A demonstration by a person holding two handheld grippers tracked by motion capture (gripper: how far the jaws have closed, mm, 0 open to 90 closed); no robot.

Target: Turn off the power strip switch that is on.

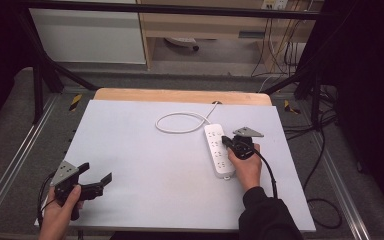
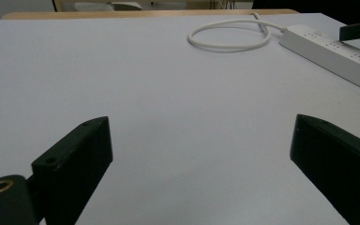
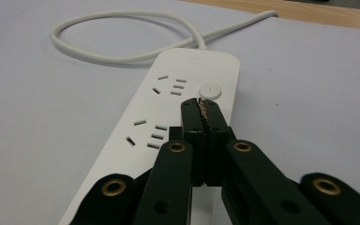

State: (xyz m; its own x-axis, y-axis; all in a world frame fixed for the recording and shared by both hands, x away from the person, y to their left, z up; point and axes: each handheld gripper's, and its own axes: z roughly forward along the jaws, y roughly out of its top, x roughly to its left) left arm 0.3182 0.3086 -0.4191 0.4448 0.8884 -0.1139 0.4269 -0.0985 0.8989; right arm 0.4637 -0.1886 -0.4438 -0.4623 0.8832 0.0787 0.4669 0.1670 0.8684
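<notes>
Pale grey covering is spread over the table (image 1: 145,165), with a strip of bare wood left exposed along the far edge and dark floor and cables seen beyond. A white power strip (image 1: 218,151) is laid flat on the right half of the table, its long side running away from the person. Its white cord (image 1: 180,122) is coiled in a loop at the far end and is led off over the wooden edge. The right gripper (image 3: 201,110) is held just over the power strip, its jaws clenched together with nothing between them; the tips are placed beside the round button (image 3: 210,90), though contact with the strip cannot be told. The left gripper (image 1: 96,175) is held at the near left corner, well apart from the strip, its jaws spread wide and empty above the bare covering.
</notes>
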